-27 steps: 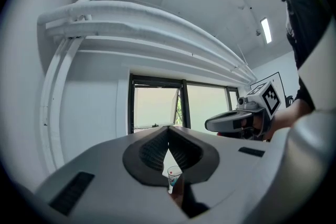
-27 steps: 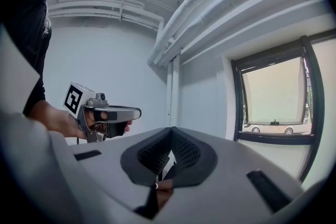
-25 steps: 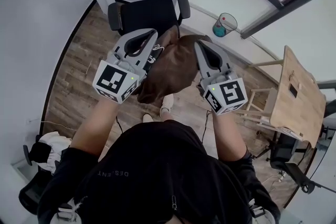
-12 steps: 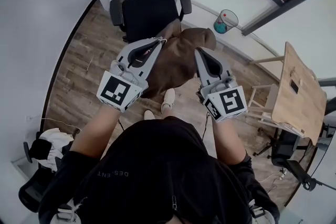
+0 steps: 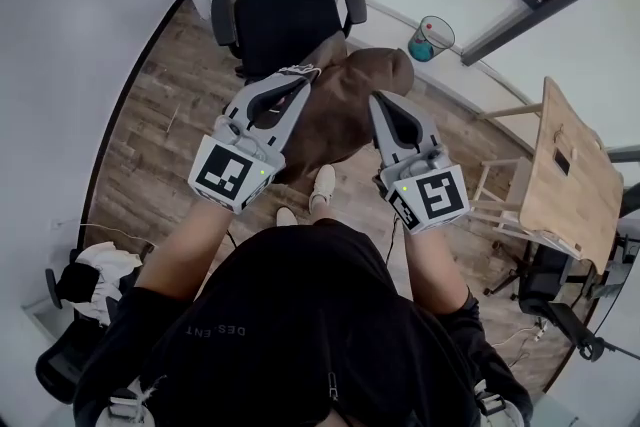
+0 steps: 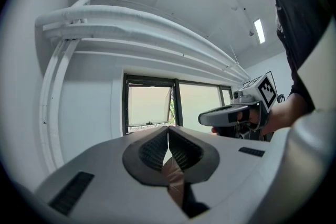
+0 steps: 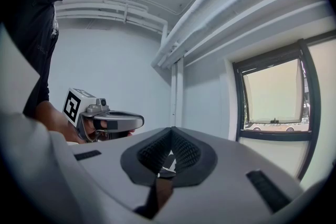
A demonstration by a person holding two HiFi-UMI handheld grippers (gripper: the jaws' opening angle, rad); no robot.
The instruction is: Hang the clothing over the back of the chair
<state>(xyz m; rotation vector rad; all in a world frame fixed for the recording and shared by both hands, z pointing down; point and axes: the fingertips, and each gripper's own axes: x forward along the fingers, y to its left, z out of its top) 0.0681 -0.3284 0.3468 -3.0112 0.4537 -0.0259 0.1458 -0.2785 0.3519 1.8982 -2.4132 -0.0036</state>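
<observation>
While in left gripper [image 5: 304, 73] and right gripper [image 5: 375, 101] (clamped), clothing [image 5: 345, 115] nearer chair [image 5: 285, 23].

Your head cam looks steeply down, office chair [image 5: 285, 25] at 12 o'clock. Gripper cams sit close behind their jaws, facing level; both catch the window [image 6: 149, 107].

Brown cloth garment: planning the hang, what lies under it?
Beneath the brown cloth garment, wood-plank floor and a white shoe show; the black office chair's near corner is covered.
</observation>
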